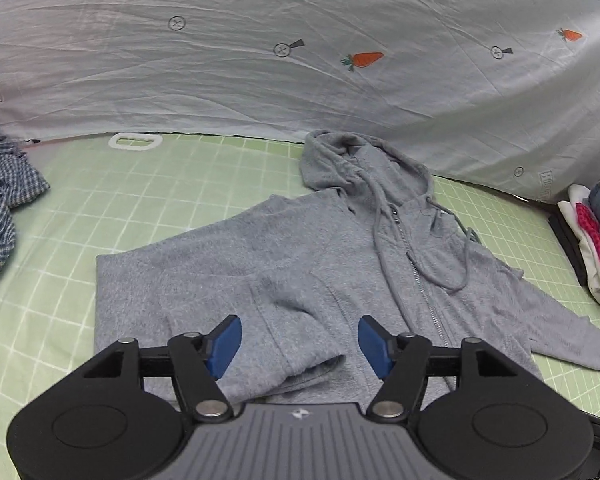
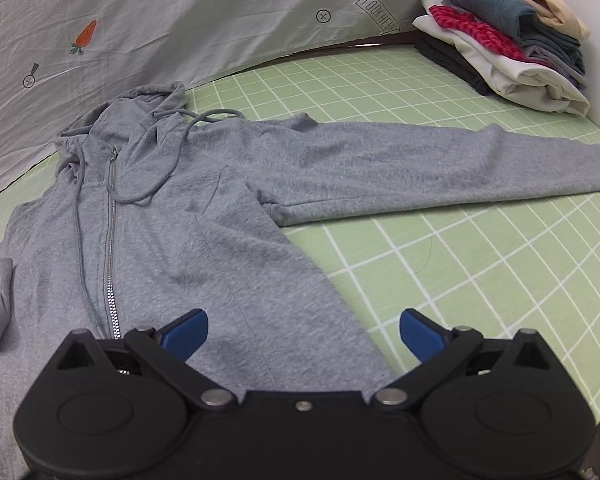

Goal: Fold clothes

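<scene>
Here, one hoodie [image 1: 308, 264], perhaps six folded clothes [image 2: 500, 36]

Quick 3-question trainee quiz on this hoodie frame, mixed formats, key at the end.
1. True or false: the hoodie's zipper is closed.
2. Which sleeve is already folded across the body? A) the one by the left gripper B) the one stretched toward the stack C) neither
3. Fill in: both grippers, left and right gripper, are ____ and hold nothing.

Key: 1 true; 2 A; 3 open
</scene>
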Action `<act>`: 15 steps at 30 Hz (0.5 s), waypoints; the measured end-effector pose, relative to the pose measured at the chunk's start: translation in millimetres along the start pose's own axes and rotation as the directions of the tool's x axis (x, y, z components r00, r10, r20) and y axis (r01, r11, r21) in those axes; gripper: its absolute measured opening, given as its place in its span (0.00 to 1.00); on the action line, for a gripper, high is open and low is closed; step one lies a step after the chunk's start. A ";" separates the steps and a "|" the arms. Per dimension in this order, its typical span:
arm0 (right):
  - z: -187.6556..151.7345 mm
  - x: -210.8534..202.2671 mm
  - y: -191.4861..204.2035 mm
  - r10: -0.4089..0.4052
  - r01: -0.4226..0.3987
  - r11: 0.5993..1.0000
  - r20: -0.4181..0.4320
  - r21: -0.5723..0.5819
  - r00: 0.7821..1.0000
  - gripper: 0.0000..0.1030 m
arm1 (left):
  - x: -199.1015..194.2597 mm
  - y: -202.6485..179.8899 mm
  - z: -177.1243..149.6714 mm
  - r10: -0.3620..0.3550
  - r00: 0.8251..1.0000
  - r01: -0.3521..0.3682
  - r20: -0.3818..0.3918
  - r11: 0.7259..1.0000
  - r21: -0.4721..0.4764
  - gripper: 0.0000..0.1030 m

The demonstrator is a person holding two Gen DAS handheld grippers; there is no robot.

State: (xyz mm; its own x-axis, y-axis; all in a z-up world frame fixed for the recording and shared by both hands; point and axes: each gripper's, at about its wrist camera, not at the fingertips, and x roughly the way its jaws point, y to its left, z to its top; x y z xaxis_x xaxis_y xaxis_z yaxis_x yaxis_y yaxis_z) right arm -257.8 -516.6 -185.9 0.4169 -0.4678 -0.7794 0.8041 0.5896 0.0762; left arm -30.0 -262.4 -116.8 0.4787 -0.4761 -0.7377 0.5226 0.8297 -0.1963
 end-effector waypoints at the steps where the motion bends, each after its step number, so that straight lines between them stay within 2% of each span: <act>1: 0.6 0.5 5.2 -0.001 0.001 1.000 0.004 -0.015 1.000 1.00 | -0.1 9.9 -2.6 0.035 0.999 -0.035 -0.016 0.999 -0.023 0.64; 4: 2.5 0.5 26.0 0.007 -0.005 0.997 0.027 -0.080 1.000 1.00 | 1.1 40.9 -10.8 0.123 0.990 -0.129 -0.068 0.988 -0.088 0.64; 8: 5.1 -4.2 72.8 0.042 -0.029 0.981 0.067 -0.193 0.997 1.00 | 1.9 80.8 -20.8 0.194 0.972 -0.214 -0.133 0.965 -0.154 0.64; 14: -1.4 -14.9 160.1 0.160 -0.123 0.947 0.104 -0.297 0.982 0.99 | -2.5 115.6 -26.7 0.241 0.957 -0.261 -0.162 0.958 -0.115 0.64; 15: -4.9 -17.7 177.2 0.184 -0.142 0.941 0.110 -0.308 0.977 0.95 | -2.1 119.8 -26.5 0.244 0.956 -0.262 -0.165 0.959 -0.104 0.64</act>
State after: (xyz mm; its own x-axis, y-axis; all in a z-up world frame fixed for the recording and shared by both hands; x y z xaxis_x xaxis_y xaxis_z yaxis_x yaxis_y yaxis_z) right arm -124.7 -400.6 -161.7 0.6015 -0.4210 -0.6789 0.5665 0.8240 -0.0091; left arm 13.0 -154.2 -155.9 0.4684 -0.2049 -0.8594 0.3020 0.9513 -0.0622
